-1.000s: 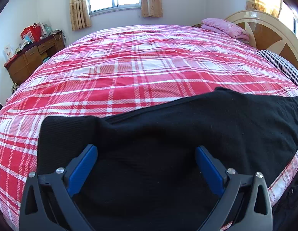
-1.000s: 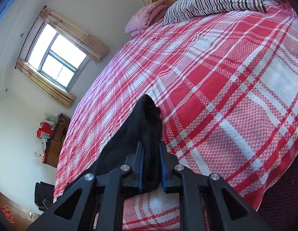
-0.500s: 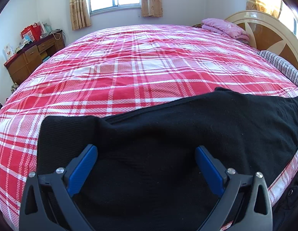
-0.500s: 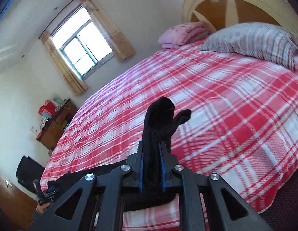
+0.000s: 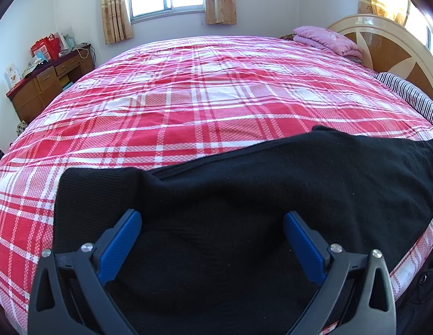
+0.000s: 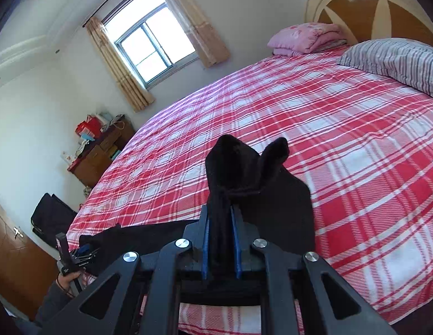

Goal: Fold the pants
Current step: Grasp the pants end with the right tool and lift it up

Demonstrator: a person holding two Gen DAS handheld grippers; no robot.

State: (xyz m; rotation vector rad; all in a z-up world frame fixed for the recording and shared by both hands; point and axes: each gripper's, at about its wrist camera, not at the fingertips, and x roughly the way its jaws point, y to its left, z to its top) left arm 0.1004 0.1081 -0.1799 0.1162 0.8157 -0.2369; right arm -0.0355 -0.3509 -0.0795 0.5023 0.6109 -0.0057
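Black knit pants (image 5: 272, 195) lying along near edge of red plaid bedspread (image 5: 202, 97), long axis 9-to-3 in left view. Left gripper (image 5: 212, 237) angled down over waistband, jaws wide, empty. Right gripper (image 6: 220, 240) clamped on bunched leg end, tip poking toward 12.

left gripper (image 5: 211, 223) agape over black pants (image 5: 272, 195); plaid bed (image 5: 202, 97)

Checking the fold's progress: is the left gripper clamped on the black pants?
No, the left gripper stands wide open over the black pants, pads apart.
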